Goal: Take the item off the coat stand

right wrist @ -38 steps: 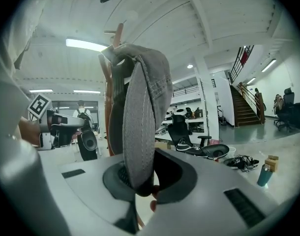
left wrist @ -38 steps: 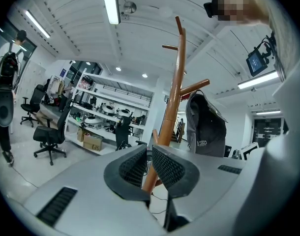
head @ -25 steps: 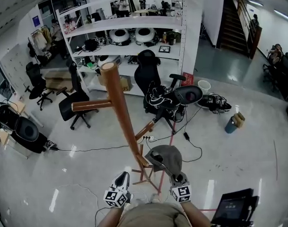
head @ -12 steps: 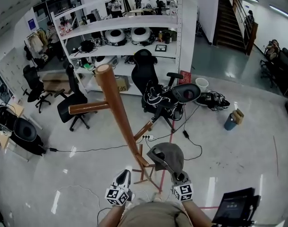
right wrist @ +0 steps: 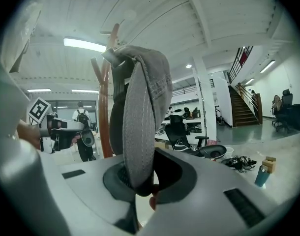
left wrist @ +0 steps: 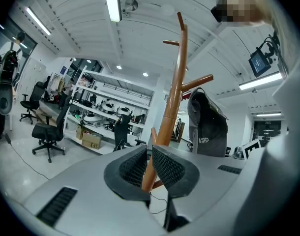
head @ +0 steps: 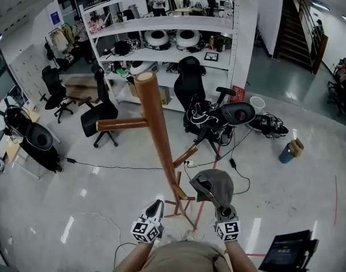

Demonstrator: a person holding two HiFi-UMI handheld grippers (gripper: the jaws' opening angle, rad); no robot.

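The wooden coat stand (head: 156,129) rises from the floor in front of me, with short pegs sticking out. A grey cap (head: 211,185) hangs to the right of the pole, and my right gripper (head: 223,211) is shut on its brim. In the right gripper view the brim (right wrist: 139,132) runs down between the pads. In the left gripper view the cap (left wrist: 209,127) has its top at the tip of a peg (left wrist: 196,82); I cannot tell whether it rests on it. My left gripper (head: 156,207) is near the foot of the pole, jaws together and holding nothing.
White shelving (head: 178,24) with gear stands behind the coat stand. Black office chairs (head: 102,118) stand to its left and right, and cables trail on the floor. A dark screen (head: 286,251) is at the lower right and stairs (head: 298,27) are at the far right.
The head view has shifted a little, so the stand sits further right in the picture. Both grippers and the cap keep their places relative to the stand.
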